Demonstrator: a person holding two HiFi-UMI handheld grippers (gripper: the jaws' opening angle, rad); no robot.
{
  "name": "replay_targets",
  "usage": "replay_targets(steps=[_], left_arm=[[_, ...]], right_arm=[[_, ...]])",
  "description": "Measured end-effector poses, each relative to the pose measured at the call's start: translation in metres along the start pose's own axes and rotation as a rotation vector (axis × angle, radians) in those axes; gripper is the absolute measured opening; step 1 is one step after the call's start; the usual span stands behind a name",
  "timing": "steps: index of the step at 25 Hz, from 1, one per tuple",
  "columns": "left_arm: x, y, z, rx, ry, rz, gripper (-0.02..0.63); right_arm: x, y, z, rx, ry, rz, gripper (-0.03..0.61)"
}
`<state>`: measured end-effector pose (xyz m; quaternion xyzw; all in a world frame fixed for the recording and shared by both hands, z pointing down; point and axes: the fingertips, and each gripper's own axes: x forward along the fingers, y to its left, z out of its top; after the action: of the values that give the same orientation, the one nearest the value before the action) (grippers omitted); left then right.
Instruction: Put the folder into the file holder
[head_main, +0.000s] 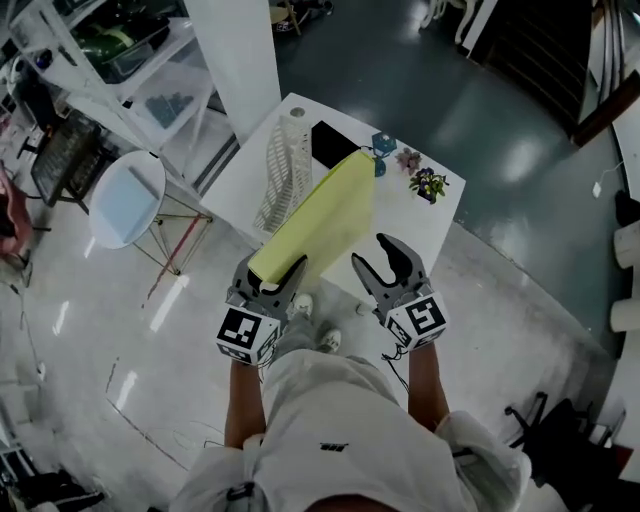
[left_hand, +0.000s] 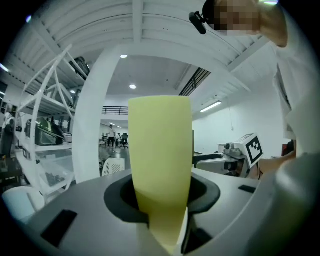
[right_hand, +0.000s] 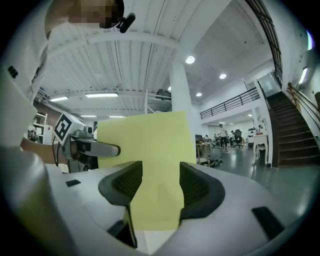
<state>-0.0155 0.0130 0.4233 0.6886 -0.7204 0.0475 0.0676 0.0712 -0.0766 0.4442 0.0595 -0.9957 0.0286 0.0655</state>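
A pale yellow folder (head_main: 320, 215) is held up over the near side of a white table (head_main: 440, 225), slanting away from me toward its far end. My left gripper (head_main: 283, 275) is shut on the folder's near end; in the left gripper view the folder (left_hand: 160, 150) rises straight out of the closed jaws (left_hand: 164, 222). My right gripper (head_main: 385, 262) hovers just right of the folder, jaws apart and nothing in them. In the right gripper view the folder's flat face (right_hand: 145, 145) shows beyond the gap (right_hand: 160, 187). The white ribbed file holder (head_main: 283, 165) stands on the table's left side.
On the table's far side lie a black flat item (head_main: 333, 143), a small blue object (head_main: 383, 142) and two little potted plants (head_main: 428, 185). A round white chair (head_main: 125, 197) and shelving (head_main: 110, 50) stand left of the table. A white pillar (head_main: 240, 50) rises behind.
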Motion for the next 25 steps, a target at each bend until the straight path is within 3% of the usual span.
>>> replay_targets(steps=[13, 25], left_arm=[[-0.082, 0.064, 0.009, -0.034, -0.086, 0.325, 0.175], [-0.07, 0.127, 0.018, -0.028, -0.14, 0.436, 0.173]], right_arm=[[0.06, 0.053, 0.0, -0.042, 0.034, 0.217, 0.229], [0.109, 0.044, 0.0, -0.053, 0.06, 0.241, 0.219]])
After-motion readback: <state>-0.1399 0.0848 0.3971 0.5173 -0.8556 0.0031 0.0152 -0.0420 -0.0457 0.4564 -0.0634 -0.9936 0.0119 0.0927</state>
